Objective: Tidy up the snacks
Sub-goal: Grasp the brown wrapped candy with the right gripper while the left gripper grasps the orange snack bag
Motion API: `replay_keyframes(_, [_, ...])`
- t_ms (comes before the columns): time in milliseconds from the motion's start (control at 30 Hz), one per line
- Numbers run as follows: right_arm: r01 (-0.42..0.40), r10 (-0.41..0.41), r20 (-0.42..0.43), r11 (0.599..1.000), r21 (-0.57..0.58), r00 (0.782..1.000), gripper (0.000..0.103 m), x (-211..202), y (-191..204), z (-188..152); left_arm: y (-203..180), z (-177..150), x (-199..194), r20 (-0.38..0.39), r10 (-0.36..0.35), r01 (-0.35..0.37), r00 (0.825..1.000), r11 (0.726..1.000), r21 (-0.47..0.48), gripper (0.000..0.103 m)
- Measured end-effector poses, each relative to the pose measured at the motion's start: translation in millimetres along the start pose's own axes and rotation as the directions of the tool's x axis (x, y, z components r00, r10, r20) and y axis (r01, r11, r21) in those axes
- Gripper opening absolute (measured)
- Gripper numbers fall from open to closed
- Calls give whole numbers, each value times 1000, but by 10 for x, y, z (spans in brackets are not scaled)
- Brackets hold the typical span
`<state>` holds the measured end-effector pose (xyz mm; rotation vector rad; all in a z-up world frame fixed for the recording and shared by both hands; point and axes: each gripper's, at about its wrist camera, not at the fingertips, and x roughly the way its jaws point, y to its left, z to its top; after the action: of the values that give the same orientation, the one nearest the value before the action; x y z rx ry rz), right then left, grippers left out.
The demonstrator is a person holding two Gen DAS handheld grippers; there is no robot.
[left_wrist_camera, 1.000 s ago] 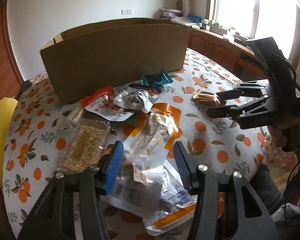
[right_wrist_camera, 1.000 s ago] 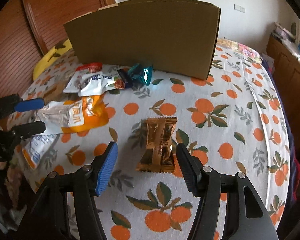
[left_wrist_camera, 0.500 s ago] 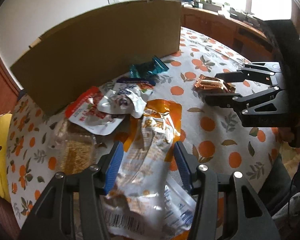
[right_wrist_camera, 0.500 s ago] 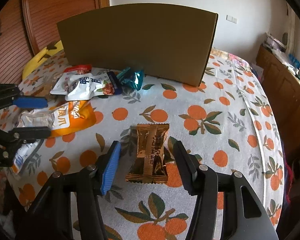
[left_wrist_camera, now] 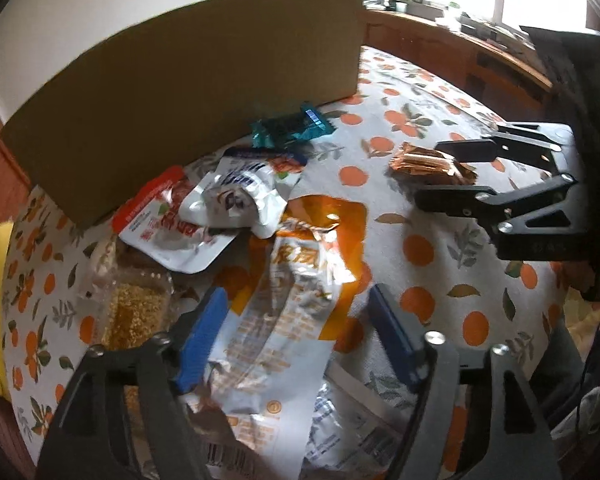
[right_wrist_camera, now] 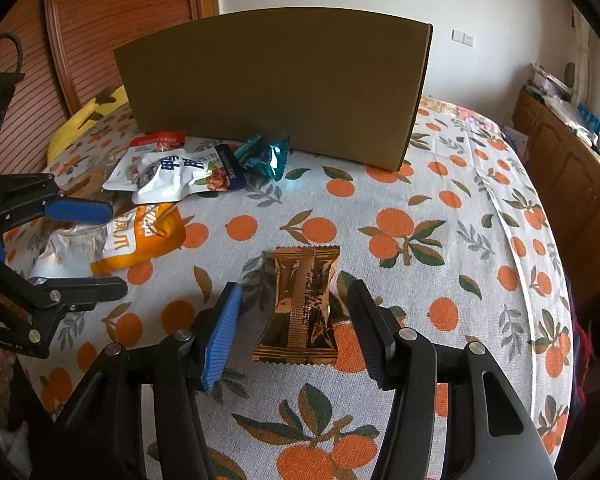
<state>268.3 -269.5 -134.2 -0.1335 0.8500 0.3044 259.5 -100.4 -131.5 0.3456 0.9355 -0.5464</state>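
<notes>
Left wrist view shows my left tongs opening over the crinkled orange-and-silver foil snack pouch, which lies between the blue pads without either pad pressing on it. Just beside the left pad sits a clear plastic tray of golden crumbly snack. Farther up lie a white pouch with a red top edge, a crumpled white-and-blue snack bag overlapping it, and a teal foil wrapper against the foot of the tall brown cardboard box.

From the right wrist view, my right tongs straddle the copper-brown foil candy packet, which lies flat on the orange-print tablecloth. I see a gap on each side of the packet, so the tongs are released, not gripping. The surface under the cloth is hidden, so whether it is a desk I cannot tell.
</notes>
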Motion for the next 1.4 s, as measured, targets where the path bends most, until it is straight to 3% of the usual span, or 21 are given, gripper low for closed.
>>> replay_keyframes(67, [0, 0, 0, 1000, 0, 1000, 56, 0, -2, 0, 59, 0, 14, -19, -18, 17, 1000, 999, -43, 83])
replay_keyframes(233, [1, -1, 0, 1000, -1, 1000, 56, -2, -3, 0, -29, -41, -30, -3, 0, 0, 1000, 1000, 12, 83])
replay_keyframes(500, [-4, 4, 2, 1000, 5, 1000, 56, -5, -9, -4, -23, -34, -32, -38, -18, 19, 999, 1000, 2, 83])
replay_keyframes(733, [-4, 4, 3, 1000, 6, 1000, 56, -10, -8, -6, 10, -27, -46, -29, -23, 22, 999, 1000, -20, 70])
replay_keyframes(1000, [-4, 4, 4, 1000, 6, 1000, 56, -9, -7, -5, 16, 79, 25, -36, -24, 23, 999, 1000, -19, 71])
replay_keyframes(1167, [-5, 5, 4, 1000, 7, 1000, 56, -8, -9, -5, -8, 40, -19, -4, -30, 30, 1000, 1000, -4, 54])
replay_keyframes(1400, [-4, 4, 4, 1000, 8, 1000, 56, -16, -6, 5, -41, -23, -156, 47, -11, 11, 999, 1000, -3, 52])
